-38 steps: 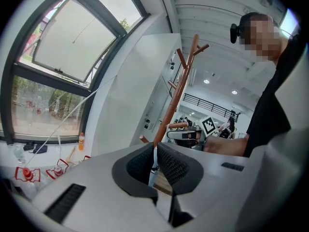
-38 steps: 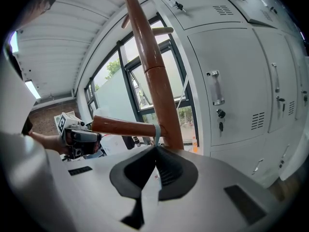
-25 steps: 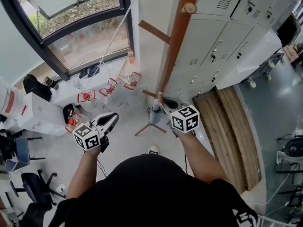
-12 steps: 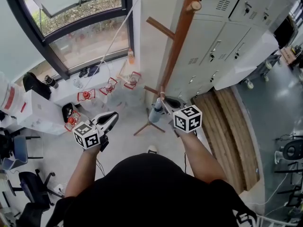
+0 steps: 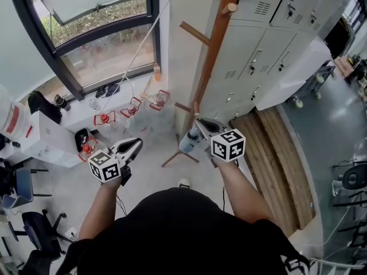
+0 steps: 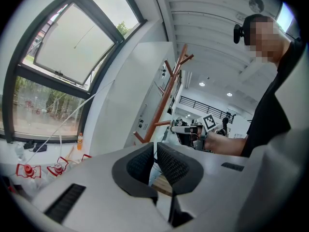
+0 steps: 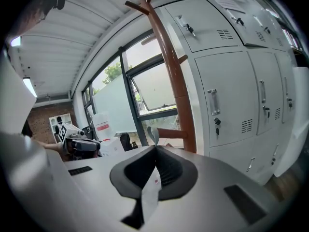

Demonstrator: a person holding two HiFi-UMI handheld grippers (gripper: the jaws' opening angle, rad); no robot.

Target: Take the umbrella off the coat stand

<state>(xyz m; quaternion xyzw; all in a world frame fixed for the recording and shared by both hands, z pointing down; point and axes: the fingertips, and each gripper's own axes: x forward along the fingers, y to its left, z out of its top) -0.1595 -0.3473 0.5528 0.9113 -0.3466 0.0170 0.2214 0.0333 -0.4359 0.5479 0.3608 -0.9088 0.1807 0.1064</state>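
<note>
The brown wooden coat stand (image 5: 213, 49) rises close in front of me, with a short low peg (image 5: 183, 107) on its near side. A folded grey-blue umbrella (image 5: 189, 141) hangs tilted just below that peg. My right gripper (image 5: 203, 124) is at the umbrella's top end. In the right gripper view its jaws are shut on the umbrella's thin pale strap (image 7: 151, 133), with the low peg (image 7: 172, 133) just beyond. My left gripper (image 5: 133, 145) hangs to the left, apart from the stand, its pads (image 6: 170, 162) closed together with nothing between them.
Grey metal lockers (image 5: 269, 39) stand right behind the stand. A large window (image 5: 97, 44) fills the left wall. Red wire-framed items (image 5: 133, 105) lie by the sill, with white boxes (image 5: 40, 136) further left. Wooden boards (image 5: 275, 153) lie on the floor at right.
The umbrella has swung from upright to a tilt under the right gripper, which has shifted slightly right. The left gripper has stayed where it was.
</note>
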